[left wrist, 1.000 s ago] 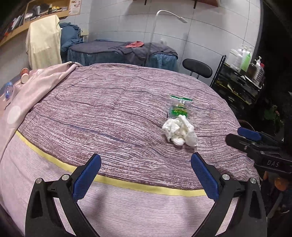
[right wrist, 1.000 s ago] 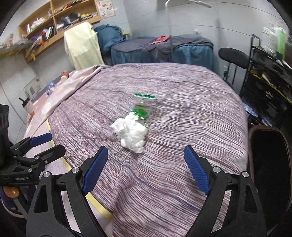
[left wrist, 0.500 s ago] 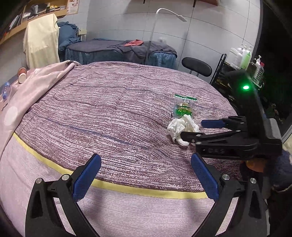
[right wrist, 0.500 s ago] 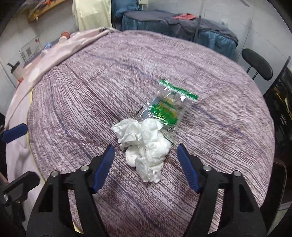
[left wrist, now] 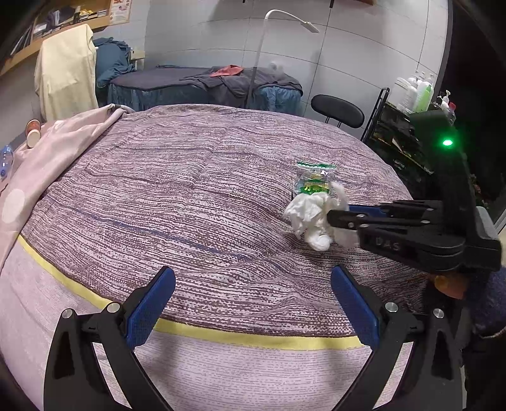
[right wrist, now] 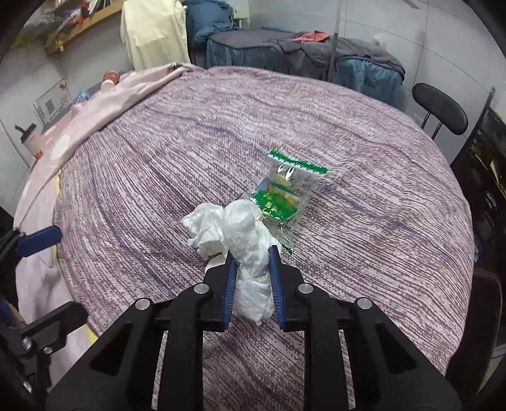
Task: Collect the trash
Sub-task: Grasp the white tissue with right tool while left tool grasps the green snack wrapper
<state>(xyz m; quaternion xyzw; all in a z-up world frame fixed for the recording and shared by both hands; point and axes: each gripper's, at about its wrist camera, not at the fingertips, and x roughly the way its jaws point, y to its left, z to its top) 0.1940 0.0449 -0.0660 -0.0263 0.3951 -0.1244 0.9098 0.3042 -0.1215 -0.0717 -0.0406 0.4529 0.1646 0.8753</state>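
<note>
Bedspread point(right wrist: 348, 104); tissue point(right wrist: 249, 246) between closing fingers point(right wrist: 274, 278)

Grey tiled wall point(left wrist: 363, 47), white lamp point(left wrist: 308, 27), black chair point(left wrist: 337, 111), wooden shelf point(right wrist: 79, 25).

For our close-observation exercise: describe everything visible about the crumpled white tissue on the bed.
The crumpled white tissue is soft, creased paper wadded into lobes. It lies on the striped purple bedspread, its far edge overlapping the green-printed clear wrapper. The right hand-held gripper is closing, blue pads squeezing its near lobe.

Bed point(left wrist: 189, 196) w/ tissue point(right wrist: 234, 227), wrapper point(right wrist: 284, 193)
</note>
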